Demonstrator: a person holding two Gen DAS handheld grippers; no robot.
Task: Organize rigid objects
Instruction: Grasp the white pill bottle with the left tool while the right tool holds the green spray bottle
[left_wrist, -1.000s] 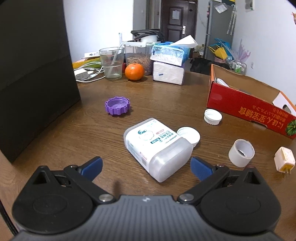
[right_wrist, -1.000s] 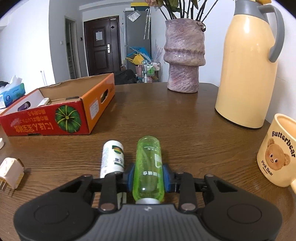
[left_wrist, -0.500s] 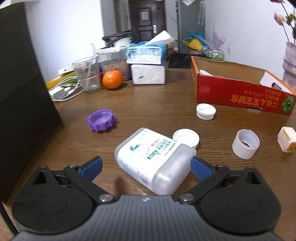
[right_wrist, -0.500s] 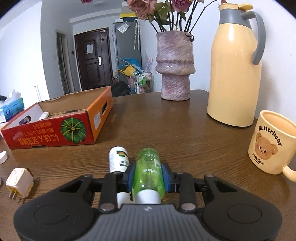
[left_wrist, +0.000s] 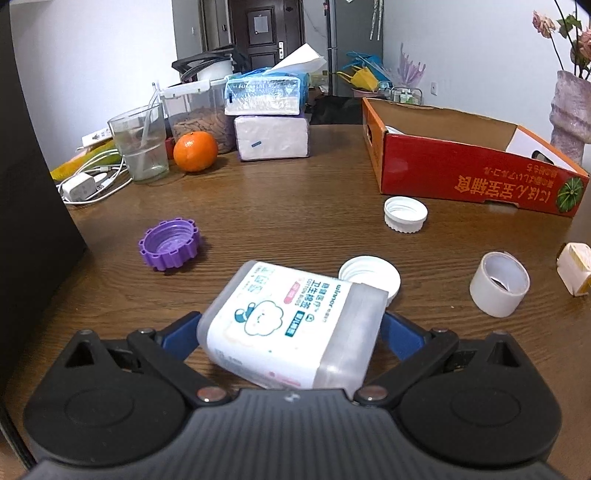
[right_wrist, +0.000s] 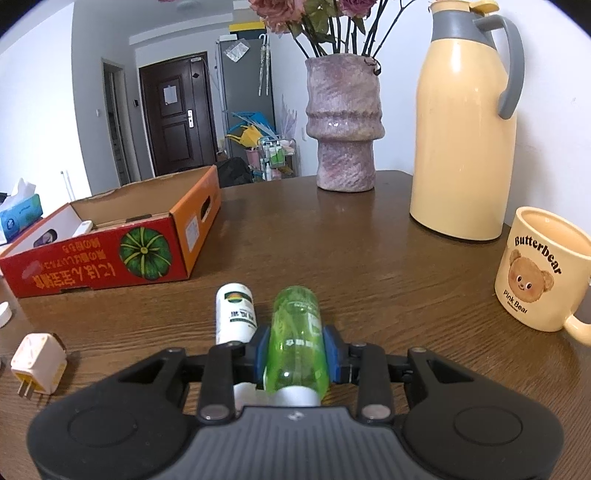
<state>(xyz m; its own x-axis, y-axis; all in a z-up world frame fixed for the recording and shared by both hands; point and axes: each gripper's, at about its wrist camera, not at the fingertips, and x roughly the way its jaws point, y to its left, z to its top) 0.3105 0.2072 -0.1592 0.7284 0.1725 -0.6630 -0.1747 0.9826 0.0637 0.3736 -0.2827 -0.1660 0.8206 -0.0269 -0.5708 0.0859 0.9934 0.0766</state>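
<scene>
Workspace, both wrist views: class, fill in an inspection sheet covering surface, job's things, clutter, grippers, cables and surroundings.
Surface: wooden table, crowded.
Job's things: cotton-swab box, green bottle, white bottle, purple cap, white caps, tape roll, plug, carton.
Clutter: orange, glass, tissue packs, mug, flask, vase.
Grippers: left hand-held gripper open around the swab box; right hand-held gripper shut on the green bottle.
Cables: white charger cable.
Surroundings: door, white walls.
</scene>
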